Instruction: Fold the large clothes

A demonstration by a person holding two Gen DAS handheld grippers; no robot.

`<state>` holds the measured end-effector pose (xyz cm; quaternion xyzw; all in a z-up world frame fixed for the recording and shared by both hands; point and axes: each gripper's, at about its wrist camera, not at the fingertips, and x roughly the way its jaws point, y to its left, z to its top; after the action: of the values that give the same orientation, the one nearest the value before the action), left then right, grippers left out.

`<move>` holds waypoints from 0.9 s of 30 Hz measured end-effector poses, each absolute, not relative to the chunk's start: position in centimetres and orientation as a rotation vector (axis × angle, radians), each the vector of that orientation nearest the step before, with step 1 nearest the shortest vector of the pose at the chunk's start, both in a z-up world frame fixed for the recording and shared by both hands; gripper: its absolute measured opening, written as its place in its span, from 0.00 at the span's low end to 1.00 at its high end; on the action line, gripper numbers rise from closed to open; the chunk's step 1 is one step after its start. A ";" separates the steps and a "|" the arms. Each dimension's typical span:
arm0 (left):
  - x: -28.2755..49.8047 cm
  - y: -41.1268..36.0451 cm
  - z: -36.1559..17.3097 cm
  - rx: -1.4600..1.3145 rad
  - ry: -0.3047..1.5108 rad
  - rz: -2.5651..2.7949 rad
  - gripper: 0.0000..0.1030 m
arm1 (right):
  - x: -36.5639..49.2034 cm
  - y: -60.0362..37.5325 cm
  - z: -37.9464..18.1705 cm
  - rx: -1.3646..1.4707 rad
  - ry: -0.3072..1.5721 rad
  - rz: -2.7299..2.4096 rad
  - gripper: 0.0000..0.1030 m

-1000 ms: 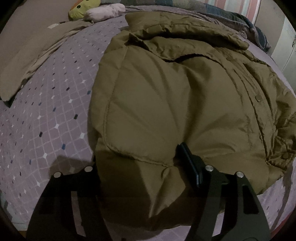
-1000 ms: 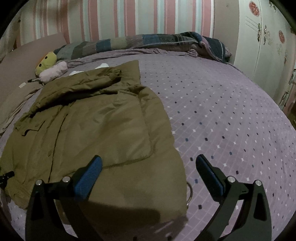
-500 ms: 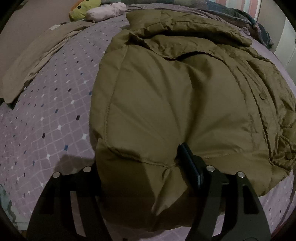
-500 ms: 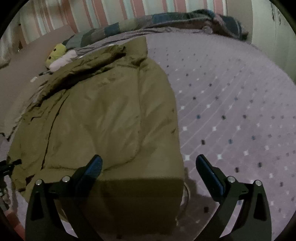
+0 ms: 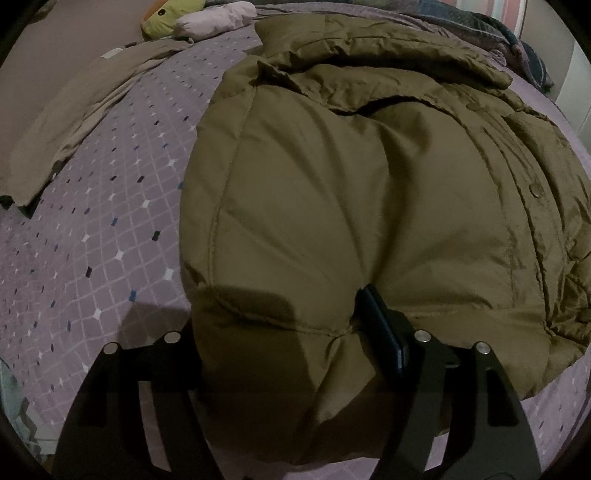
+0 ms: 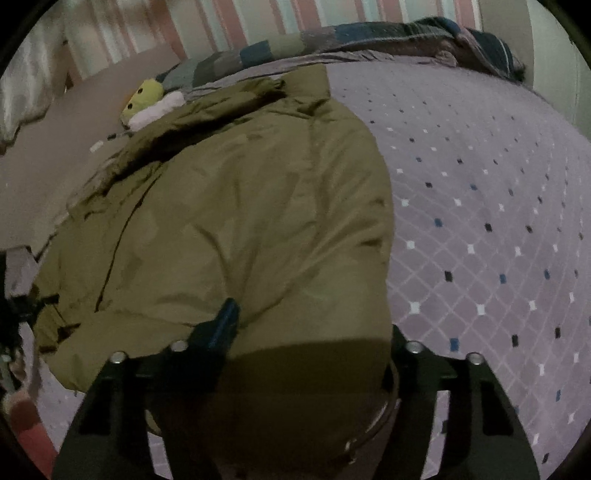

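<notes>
An olive padded jacket lies spread on the purple patterned bed, collar at the far end; it also shows in the right wrist view. My left gripper straddles the jacket's near left hem corner; the right finger presses into the fabric and the left finger is hidden under it. My right gripper straddles the jacket's near right hem corner; its left blue pad lies on the fabric and the right finger is hidden behind the hem. Both sets of jaws stand wide, with thick fabric bunched between them.
A beige garment lies on the bed at left. A green and white plush toy sits at the far left. A striped blanket is bunched along the far edge. The purple bedspread stretches to the right.
My right gripper moved down and forward over the jacket's right hem corner, and fabric now fills its jaws. My left gripper stayed on the left hem corner, moving slightly closer.
</notes>
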<state>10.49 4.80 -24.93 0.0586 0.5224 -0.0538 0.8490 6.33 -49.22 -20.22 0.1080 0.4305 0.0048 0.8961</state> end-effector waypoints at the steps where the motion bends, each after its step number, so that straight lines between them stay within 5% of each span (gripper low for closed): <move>1: 10.5 4.8 -24.9 0.120 1.101 -0.115 0.67 | 6.4 -49.0 -20.2 0.210 0.895 0.007 0.55; 8: 10.3 4.6 -24.9 0.134 1.085 -0.135 0.60 | 6.2 -47.9 -19.6 0.157 0.920 -0.042 0.42; 14: 10.1 5.3 -24.0 0.104 1.068 -0.159 0.44 | 5.9 -46.9 -18.3 0.147 0.918 -0.084 0.28; 27: 9.0 7.0 -22.6 0.017 1.028 -0.160 0.27 | 4.5 -46.3 -16.2 0.181 0.896 -0.065 0.22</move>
<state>9.00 7.02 -22.55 0.0079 0.4913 -0.0764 0.8676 4.45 -46.32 -16.22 0.0874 0.4324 -0.0313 0.8969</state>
